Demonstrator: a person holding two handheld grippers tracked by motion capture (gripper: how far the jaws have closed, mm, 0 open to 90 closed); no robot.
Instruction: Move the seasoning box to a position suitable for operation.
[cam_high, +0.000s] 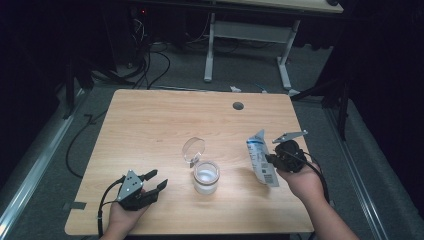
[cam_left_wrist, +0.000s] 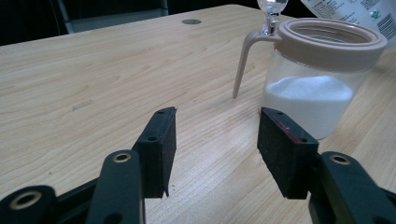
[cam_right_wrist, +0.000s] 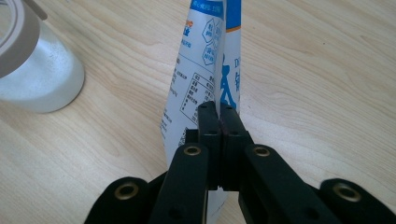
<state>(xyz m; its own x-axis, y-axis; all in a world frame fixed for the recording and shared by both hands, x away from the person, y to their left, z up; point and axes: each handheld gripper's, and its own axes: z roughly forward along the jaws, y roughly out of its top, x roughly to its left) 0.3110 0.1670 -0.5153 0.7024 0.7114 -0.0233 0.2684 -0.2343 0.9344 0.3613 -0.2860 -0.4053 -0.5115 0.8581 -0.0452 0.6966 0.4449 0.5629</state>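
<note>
because the white and blue printed pouch (cam_high: 261, 159) is pinched flat near one edge between the fully closed jaws of the right gripper (cam_right_wrist: 218, 114), it is carried clear of the table (cam_high: 150, 125), tilted, just to the right of the jar (cam_high: 206, 177); such a thin-edge grip is judged to leave the rest of the pouch free to be tipped or set down. the jar is stood near the middle of the front half of the table, part filled with white powder (cam_left_wrist: 306, 88), and its clear hinged lid (cam_high: 193, 149) is left swung up and back so that the beige rim (cam_left_wrist: 331, 35) is open from above. the left gripper (cam_left_wrist: 215, 140) is held low over the table to the left of the jar, its jaws spread wide with nothing between them, one pad (cam_left_wrist: 285, 149) being seen close to the glass, apparently so that the jar can be steadied if needed.
</note>
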